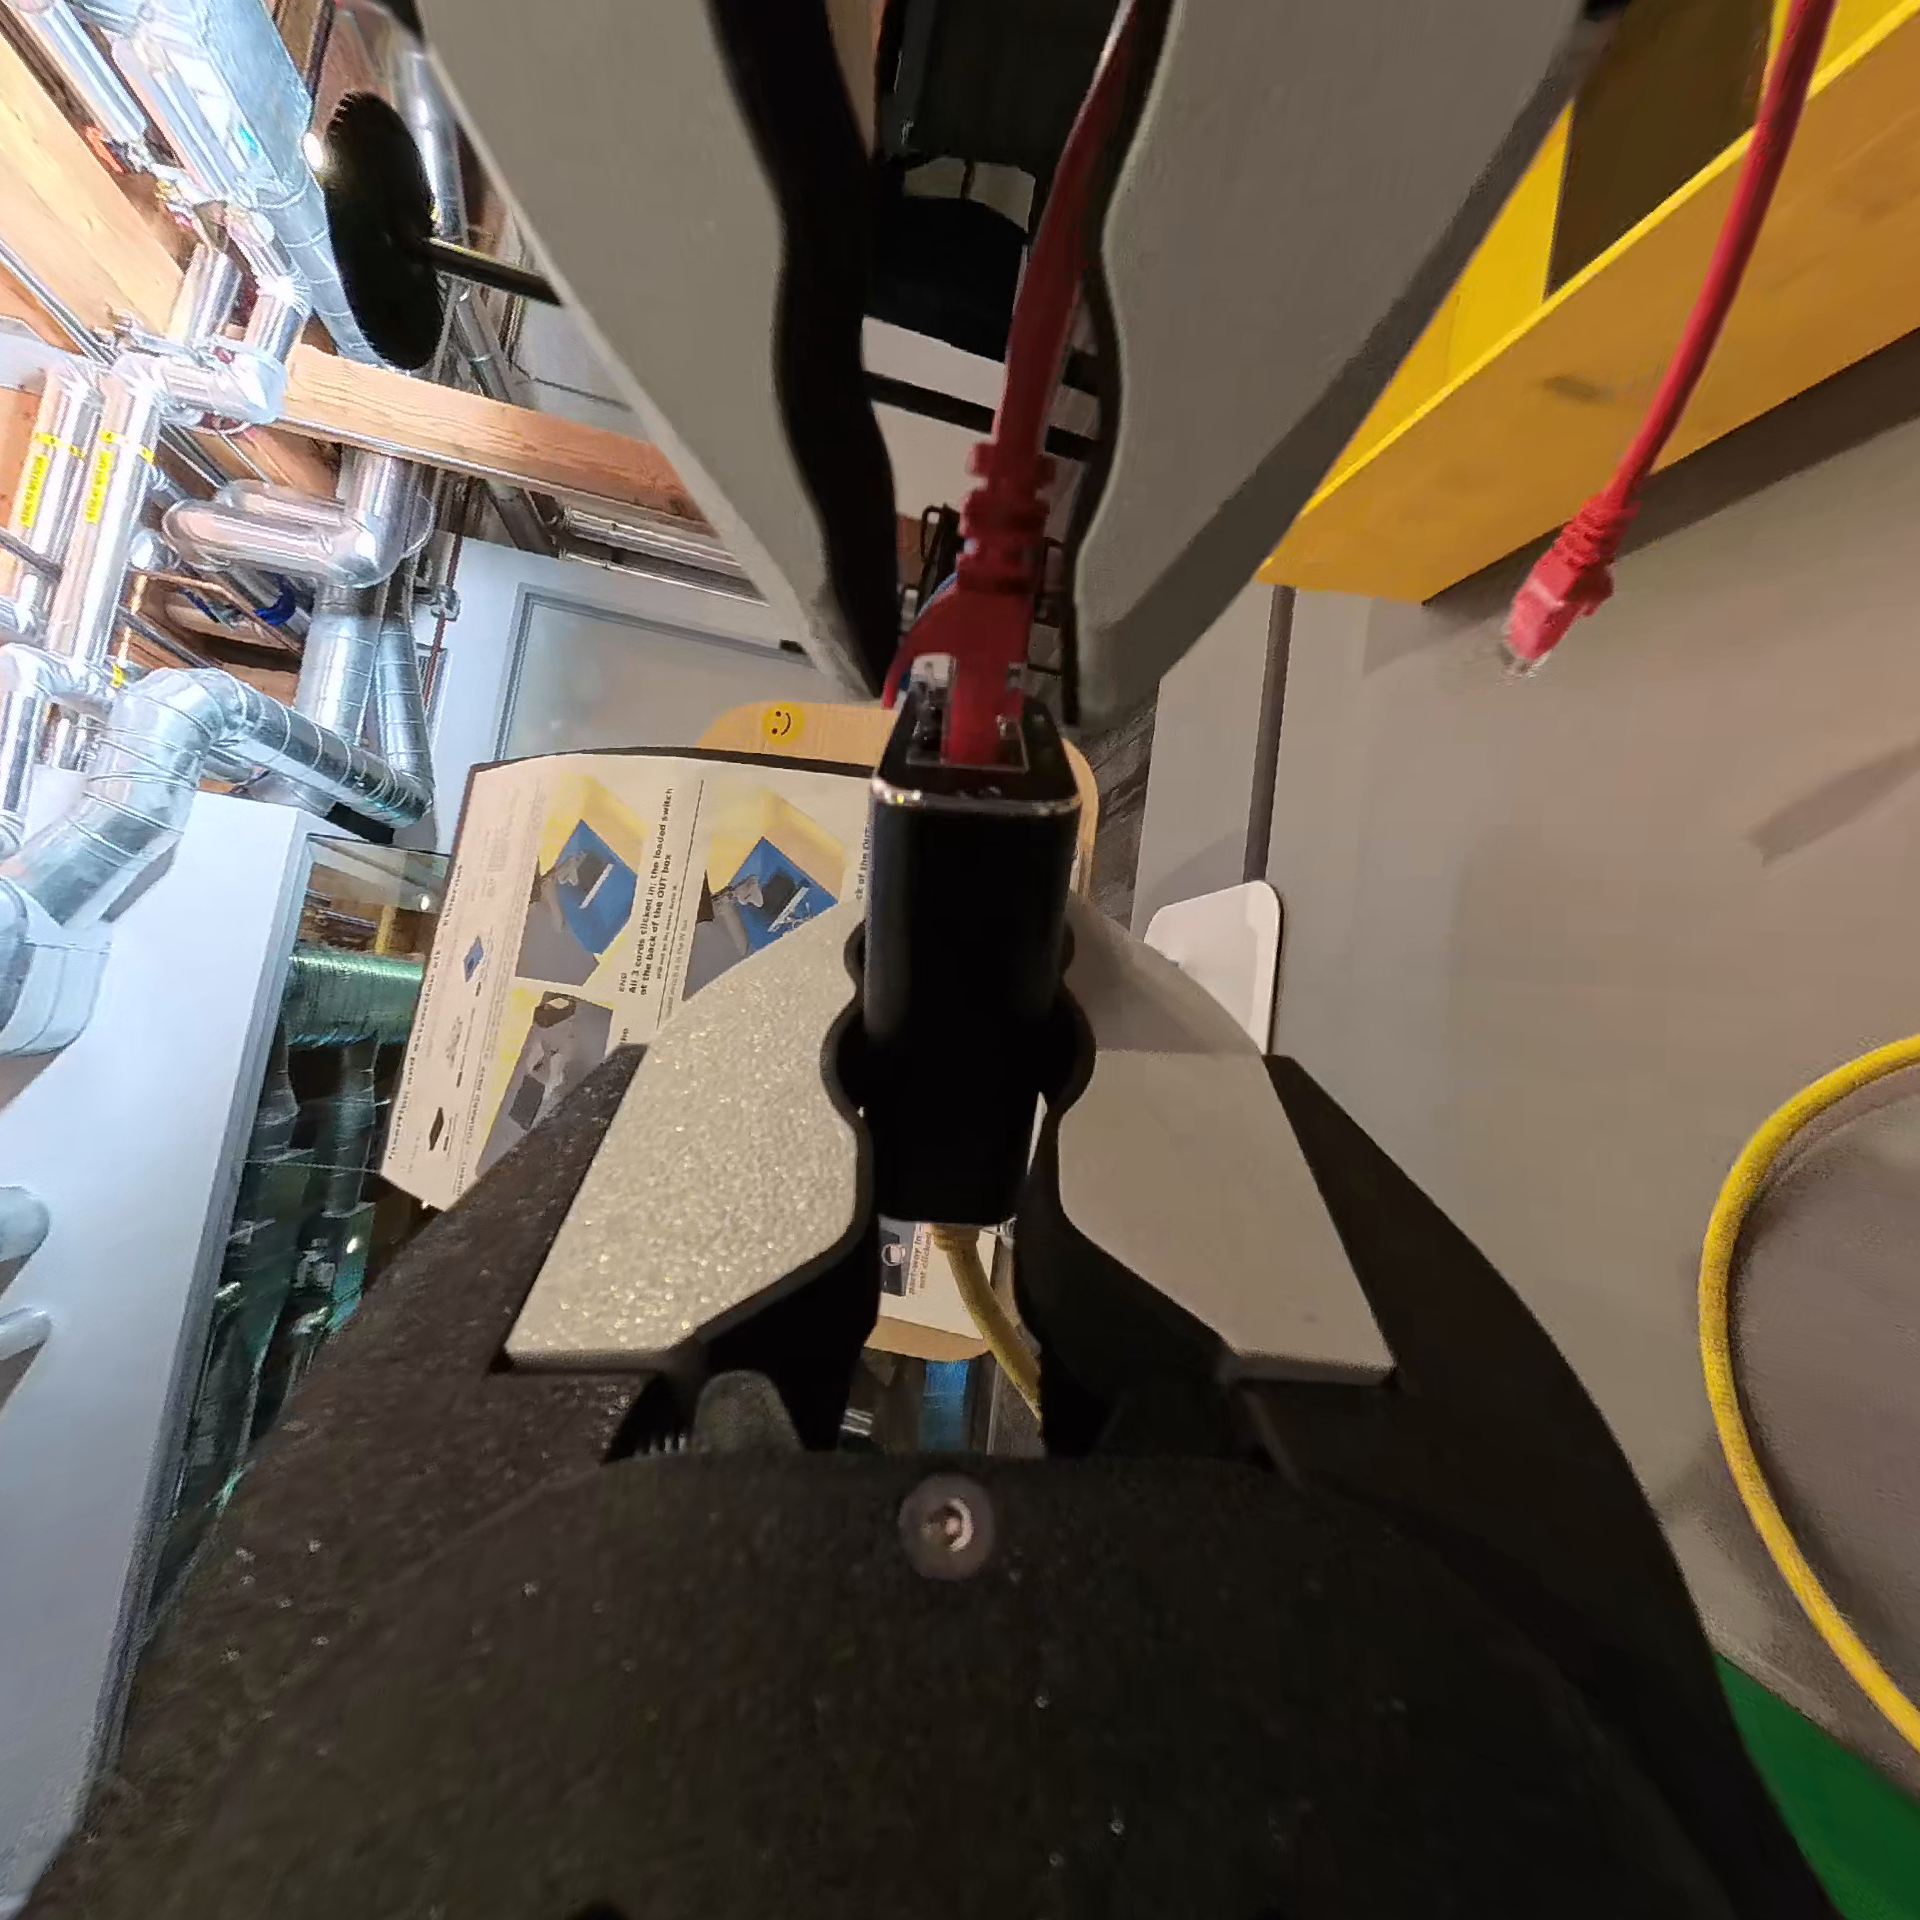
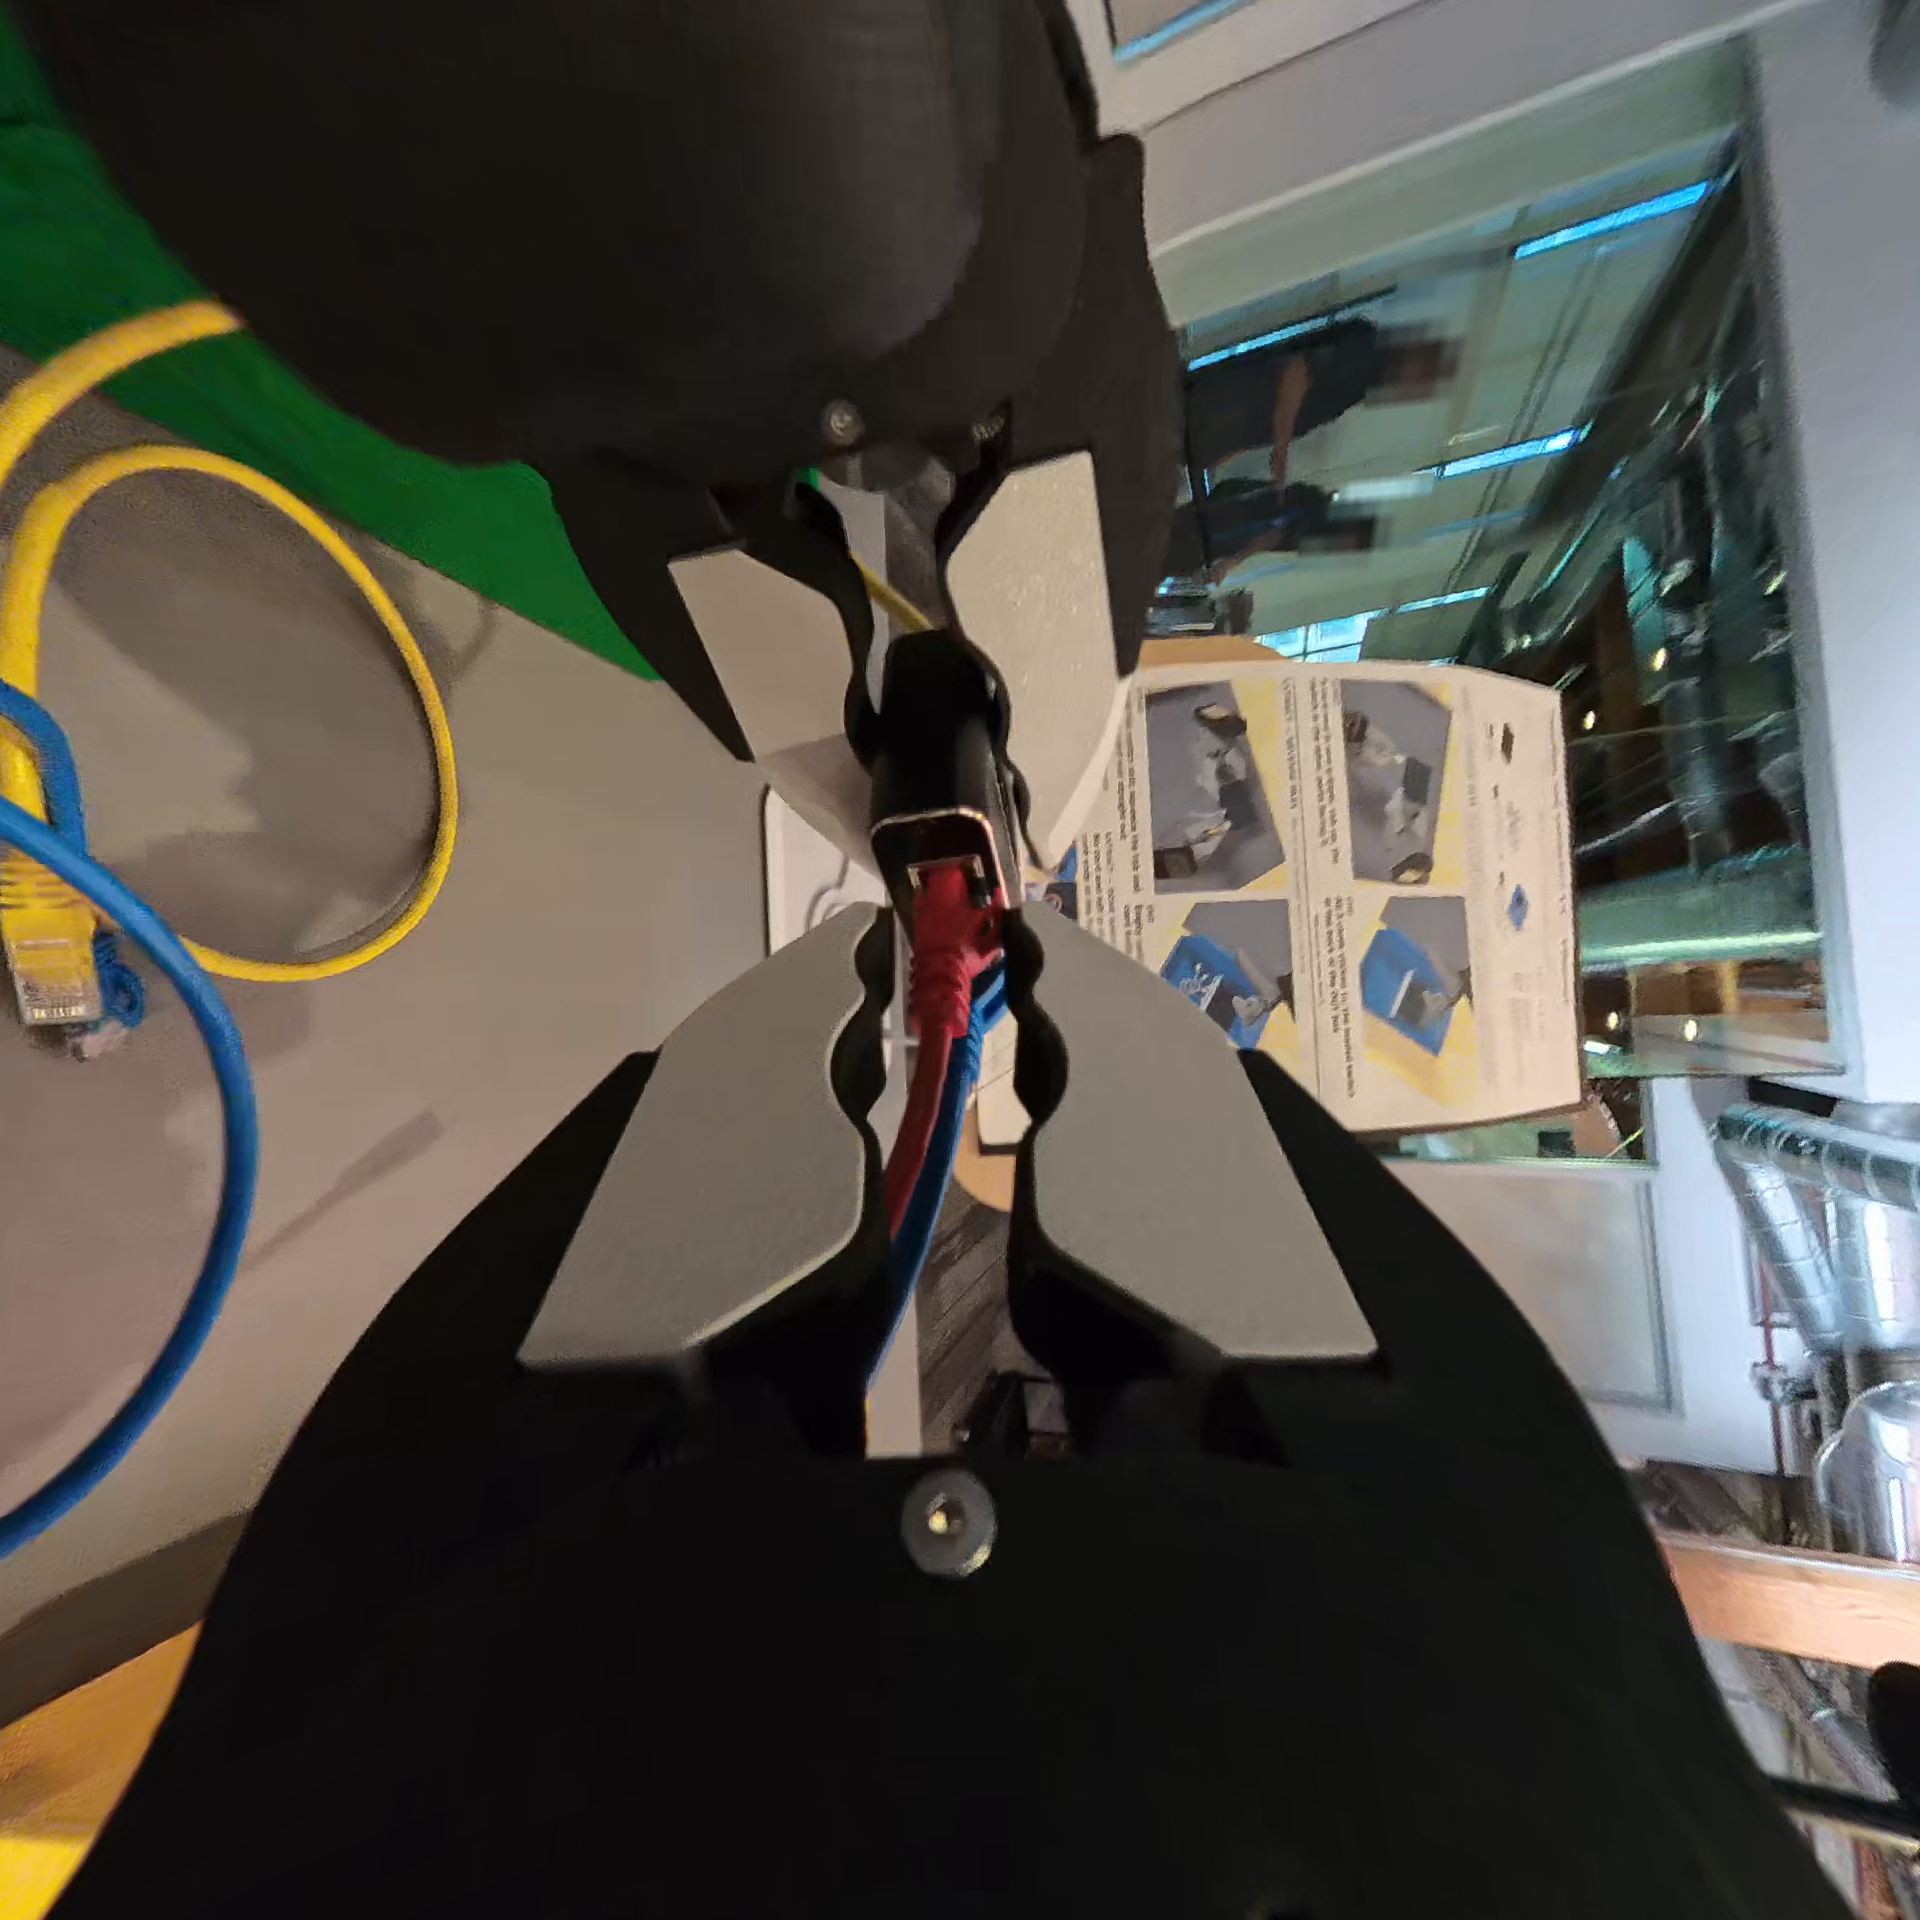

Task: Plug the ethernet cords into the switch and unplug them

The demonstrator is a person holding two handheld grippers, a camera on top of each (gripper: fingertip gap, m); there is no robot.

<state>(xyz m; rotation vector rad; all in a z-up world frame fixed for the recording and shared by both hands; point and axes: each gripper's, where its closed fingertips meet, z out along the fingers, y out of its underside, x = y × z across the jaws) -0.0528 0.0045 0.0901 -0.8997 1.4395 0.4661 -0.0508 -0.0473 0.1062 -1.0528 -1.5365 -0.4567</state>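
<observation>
Switch [image 1: 966, 997], small black box, clamped between fingers of left gripper [image 1: 961, 1023], port face pointing away from the camera toward the other tool. Jaws closed tight on its body, notched black pads pressed on both sides. Red cord [image 1: 1003, 540] seated in a port on the end face, boot and cable running up between grey fingers of right gripper [image 1: 977, 582]. Second red plug [image 1: 1553, 603] dangling free at upper right, in front of yellow wooden shelf [image 1: 1538, 416]. Yellow cord [image 1: 1756, 1351] looping over grey table [image 1: 1558, 935] at right, one strand passing under the switch.

Right wrist view: right gripper [image 2: 951, 971] nearly closed around red boot [image 2: 940, 961] just behind the port; actual pad contact hard to confirm, narrow gap on either side. Blue cord [image 2: 935, 1174] also running through the same gap, beside the red one. Loose yellow plug [image 2: 47, 956] and blue loop lying on table at left, well apart from switch. Printed instruction sheet [image 2: 1444, 894] propped upright behind, to the right of switch. Green surface [image 2: 260, 416] at far table edge.
</observation>
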